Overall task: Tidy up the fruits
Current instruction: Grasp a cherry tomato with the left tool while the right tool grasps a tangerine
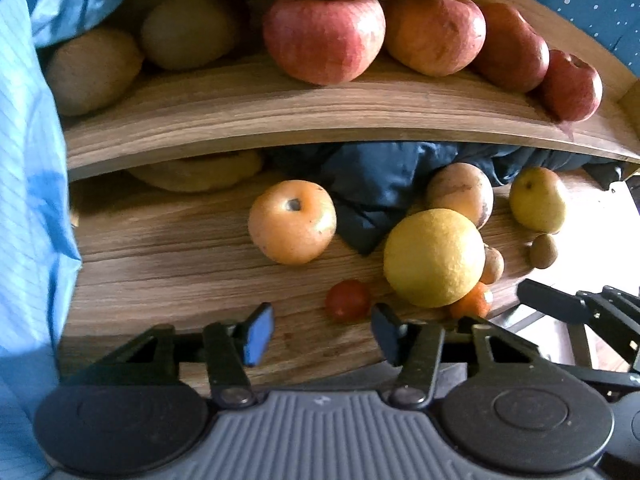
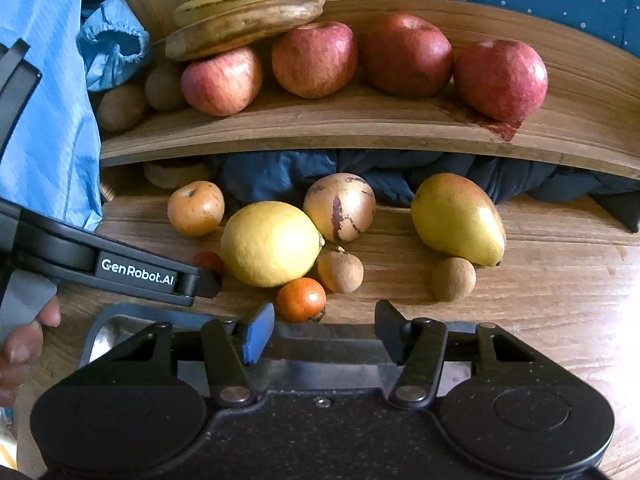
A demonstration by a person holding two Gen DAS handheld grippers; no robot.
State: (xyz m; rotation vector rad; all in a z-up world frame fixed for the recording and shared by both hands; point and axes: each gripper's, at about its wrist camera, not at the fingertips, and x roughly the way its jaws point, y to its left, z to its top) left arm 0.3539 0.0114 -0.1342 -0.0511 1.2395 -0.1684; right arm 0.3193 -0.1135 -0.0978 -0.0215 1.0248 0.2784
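Note:
On the lower wooden surface lie a big yellow lemon (image 2: pixel 271 244), an orange persimmon-like fruit (image 2: pixel 195 208), a blotched brown fruit (image 2: pixel 339 206), a yellow pear (image 2: pixel 458 218), two small brown fruits (image 2: pixel 341 271) (image 2: pixel 453 279), a small mandarin (image 2: pixel 301 299) and a small red tomato (image 1: pixel 347 301). My left gripper (image 1: pixel 322 334) is open and empty, just short of the tomato. My right gripper (image 2: pixel 324 332) is open and empty, just short of the mandarin. The left gripper's arm shows in the right wrist view (image 2: pixel 140 274).
An upper wooden shelf (image 2: pixel 360 128) holds several red apples (image 2: pixel 314 58), bananas (image 2: pixel 248 12) and brown kiwis (image 2: pixel 120 106). A dark blue cloth (image 2: pixel 380 176) lies under the shelf. A blue sleeve (image 2: pixel 44 92) fills the left side. A metal tray (image 2: pixel 108 330) lies below my right gripper.

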